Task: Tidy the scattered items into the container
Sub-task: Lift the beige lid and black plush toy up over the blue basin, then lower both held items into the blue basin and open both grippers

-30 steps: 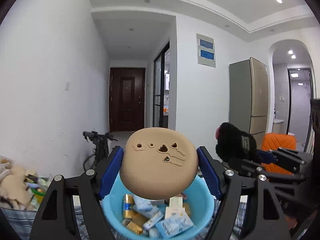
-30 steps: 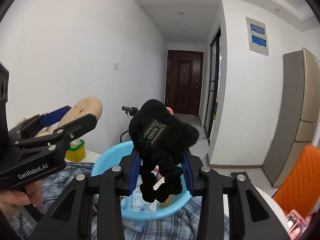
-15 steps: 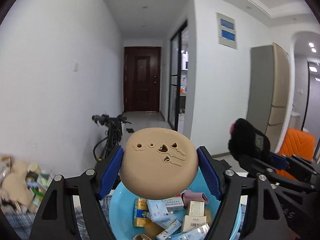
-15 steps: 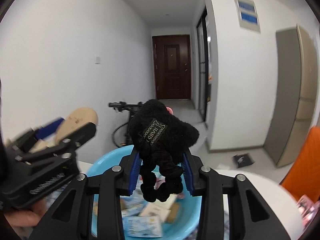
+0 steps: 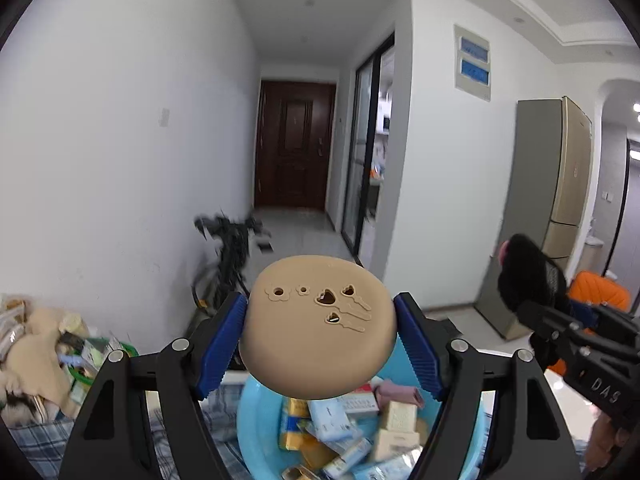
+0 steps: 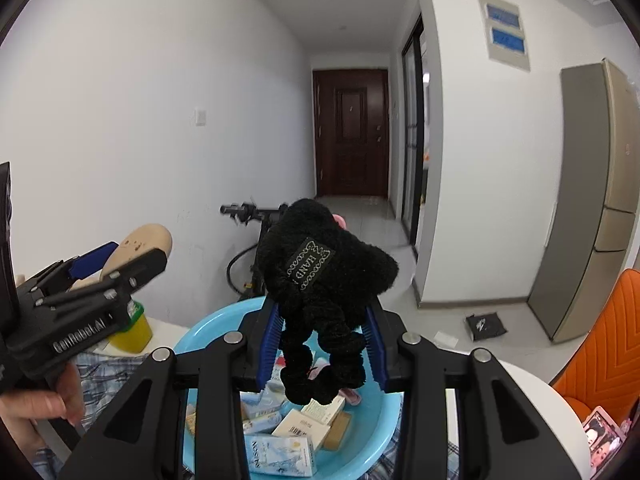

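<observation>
My left gripper (image 5: 320, 344) is shut on a round tan case (image 5: 318, 326) with small cut-out shapes, held above the light-blue basin (image 5: 250, 420). The basin holds several small boxes and packets. My right gripper (image 6: 322, 340) is shut on a black fluffy scrunchie (image 6: 320, 272) with a fabric label, held over the same basin (image 6: 208, 334). Each gripper shows in the other's view: the right gripper at the right edge (image 5: 568, 332), the left gripper at the left edge (image 6: 92, 296).
A heap of soft toys and packets (image 5: 36, 344) lies on the checked cloth at the left. A yellow jar with a green lid (image 6: 134, 326) stands left of the basin. A white round table edge (image 6: 540, 408) and an orange chair (image 6: 600, 344) are at the right.
Both grippers have tilted downward and come closer over the basin, so more of its contents show. Both keep their hold.
</observation>
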`<control>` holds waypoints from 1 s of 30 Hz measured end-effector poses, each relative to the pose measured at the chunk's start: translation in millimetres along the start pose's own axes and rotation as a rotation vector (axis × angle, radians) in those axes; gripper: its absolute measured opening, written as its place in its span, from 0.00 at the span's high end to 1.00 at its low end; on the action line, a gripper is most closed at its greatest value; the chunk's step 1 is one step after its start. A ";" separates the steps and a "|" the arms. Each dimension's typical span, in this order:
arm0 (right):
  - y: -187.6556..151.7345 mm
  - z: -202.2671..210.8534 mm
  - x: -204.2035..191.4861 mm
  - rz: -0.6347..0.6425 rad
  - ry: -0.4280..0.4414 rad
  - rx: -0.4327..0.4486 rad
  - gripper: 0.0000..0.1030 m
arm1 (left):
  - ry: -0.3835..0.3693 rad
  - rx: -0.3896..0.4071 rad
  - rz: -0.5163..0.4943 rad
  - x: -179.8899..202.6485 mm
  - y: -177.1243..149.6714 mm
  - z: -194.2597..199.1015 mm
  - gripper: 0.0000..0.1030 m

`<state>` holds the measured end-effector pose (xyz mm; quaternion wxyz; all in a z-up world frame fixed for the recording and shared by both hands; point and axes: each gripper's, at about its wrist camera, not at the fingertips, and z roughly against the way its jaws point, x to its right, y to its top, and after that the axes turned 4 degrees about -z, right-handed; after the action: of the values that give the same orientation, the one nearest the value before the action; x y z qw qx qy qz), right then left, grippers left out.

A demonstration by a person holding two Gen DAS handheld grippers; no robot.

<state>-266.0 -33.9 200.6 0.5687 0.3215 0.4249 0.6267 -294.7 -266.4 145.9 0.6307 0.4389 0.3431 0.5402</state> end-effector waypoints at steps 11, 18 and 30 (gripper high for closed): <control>39.5 -61.9 22.4 -0.069 -0.023 -0.557 0.65 | 0.000 -0.569 0.037 3.0 26.9 -60.6 0.25; 65.9 -49.0 37.2 -0.099 0.030 -0.564 0.65 | -0.028 -0.524 -0.031 13.9 63.5 -44.1 0.25; 36.9 -92.1 45.3 -0.113 0.021 -0.621 0.65 | -0.036 -0.641 -0.049 22.6 5.5 -106.5 0.26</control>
<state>-370.5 -4.3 190.3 0.6691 0.1018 0.2365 0.6971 -389.3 -224.5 111.5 0.7556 0.2191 0.1549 0.5976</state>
